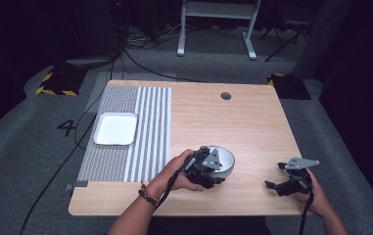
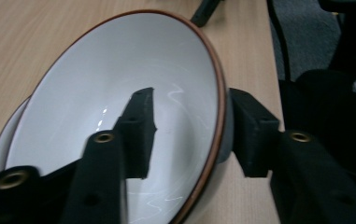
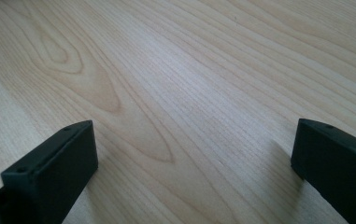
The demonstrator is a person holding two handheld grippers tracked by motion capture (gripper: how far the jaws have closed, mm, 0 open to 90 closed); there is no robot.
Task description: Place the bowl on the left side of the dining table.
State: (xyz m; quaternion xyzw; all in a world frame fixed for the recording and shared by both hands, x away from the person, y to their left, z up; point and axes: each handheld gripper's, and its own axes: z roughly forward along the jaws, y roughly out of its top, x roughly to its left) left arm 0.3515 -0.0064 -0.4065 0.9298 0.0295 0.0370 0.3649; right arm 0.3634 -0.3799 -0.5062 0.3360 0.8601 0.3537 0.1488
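A white bowl (image 1: 226, 157) with a brown rim and grey outside stands on the wooden table (image 1: 243, 122), near its front edge. My left gripper (image 1: 220, 171) reaches over the bowl's near rim. In the left gripper view one jaw is inside the bowl (image 2: 119, 79) and the other is against its outer wall, so the left gripper (image 2: 196, 128) straddles the rim. A strip of white interior still shows between the inner jaw and the rim. My right gripper (image 1: 273, 176) rests low at the front right, jaws spread wide over bare wood (image 3: 194, 149).
A white rectangular tray (image 1: 116, 129) lies on a grey-and-white striped mat (image 1: 147, 132) on the table's left half. A round cable hole (image 1: 225, 96) sits near the far edge. Cables and desk legs are on the floor beyond.
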